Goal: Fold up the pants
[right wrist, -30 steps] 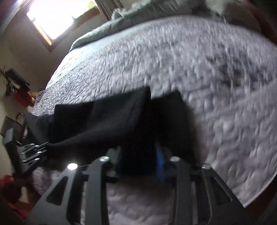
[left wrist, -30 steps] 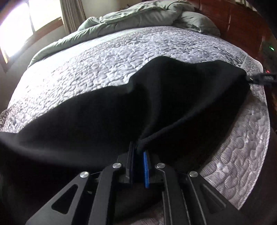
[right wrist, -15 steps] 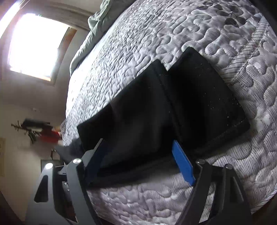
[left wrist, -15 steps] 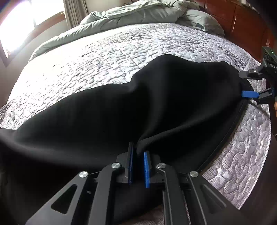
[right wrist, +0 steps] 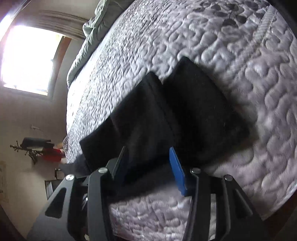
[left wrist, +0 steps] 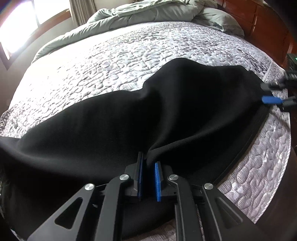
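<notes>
Right gripper [right wrist: 146, 165] newly off pants [left wrist: 141, 118]

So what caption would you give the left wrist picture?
Left gripper pinches black pants spread on a quilted bed; the open right gripper sits at their far end.

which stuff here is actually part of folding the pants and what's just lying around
Part of the job:
- black pants, spread across the bed
- left claw, shut on a pinch of the pants
- right claw, open at the pants' end
- quilted bedspread, the folding surface

Just lying about:
- green comforter, bunched at the far end
- wooden headboard
- window
</notes>
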`<action>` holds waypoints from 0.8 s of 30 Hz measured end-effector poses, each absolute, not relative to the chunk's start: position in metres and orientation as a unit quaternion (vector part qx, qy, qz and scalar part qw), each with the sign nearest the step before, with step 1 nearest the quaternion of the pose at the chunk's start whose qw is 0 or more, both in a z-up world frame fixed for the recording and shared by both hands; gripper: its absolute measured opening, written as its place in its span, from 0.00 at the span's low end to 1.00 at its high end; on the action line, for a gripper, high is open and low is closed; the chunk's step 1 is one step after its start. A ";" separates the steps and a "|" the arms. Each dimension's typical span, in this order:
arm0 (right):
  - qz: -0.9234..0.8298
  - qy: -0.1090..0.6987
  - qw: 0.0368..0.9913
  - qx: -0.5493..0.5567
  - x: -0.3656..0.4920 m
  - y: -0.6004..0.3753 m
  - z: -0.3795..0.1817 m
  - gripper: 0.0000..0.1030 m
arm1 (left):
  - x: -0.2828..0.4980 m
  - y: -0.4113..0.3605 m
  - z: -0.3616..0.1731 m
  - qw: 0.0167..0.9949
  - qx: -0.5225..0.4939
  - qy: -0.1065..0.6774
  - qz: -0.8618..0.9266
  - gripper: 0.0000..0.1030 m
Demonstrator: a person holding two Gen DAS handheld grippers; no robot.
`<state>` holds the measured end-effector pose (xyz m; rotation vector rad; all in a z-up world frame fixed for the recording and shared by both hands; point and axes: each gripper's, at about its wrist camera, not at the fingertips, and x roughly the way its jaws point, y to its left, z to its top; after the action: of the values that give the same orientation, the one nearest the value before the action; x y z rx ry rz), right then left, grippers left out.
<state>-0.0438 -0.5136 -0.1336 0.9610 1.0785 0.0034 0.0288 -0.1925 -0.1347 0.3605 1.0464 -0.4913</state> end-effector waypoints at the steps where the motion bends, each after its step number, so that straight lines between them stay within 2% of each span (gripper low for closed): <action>1: 0.002 0.500 0.747 0.438 -0.044 -0.510 -0.136 0.46 | 0.030 -0.192 -0.135 0.823 0.162 0.494 -0.230 0.10; 8: -0.014 0.489 0.745 0.455 -0.028 -0.510 -0.150 0.49 | 0.035 -0.179 -0.123 0.826 0.107 0.501 -0.237 0.11; 9: -0.015 0.486 0.743 0.460 -0.027 -0.513 -0.151 0.45 | 0.035 -0.179 -0.122 0.825 0.107 0.501 -0.238 0.11; 10: -0.011 0.480 0.746 0.462 -0.023 -0.515 -0.150 0.19 | 0.035 -0.178 -0.122 0.825 0.107 0.501 -0.238 0.11; 11: -0.004 0.476 0.745 0.467 -0.021 -0.517 -0.150 0.05 | 0.035 -0.178 -0.122 0.824 0.104 0.502 -0.239 0.11; 14: 0.007 0.461 0.755 0.467 -0.020 -0.524 -0.135 0.05 | 0.034 -0.177 -0.119 0.826 0.098 0.500 -0.242 0.11; 20: -0.019 0.429 0.821 0.376 -0.036 -0.529 -0.085 0.04 | -0.003 -0.198 -0.089 0.847 0.141 0.445 -0.255 0.13; 24: -0.056 0.469 0.801 0.368 -0.041 -0.536 -0.115 0.05 | -0.018 -0.219 -0.116 0.839 0.176 0.456 -0.241 0.14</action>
<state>-0.0412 -0.5356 -0.1146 0.7886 1.0050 -0.1204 -0.0179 -0.2193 -0.1164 0.3715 0.9637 -0.5097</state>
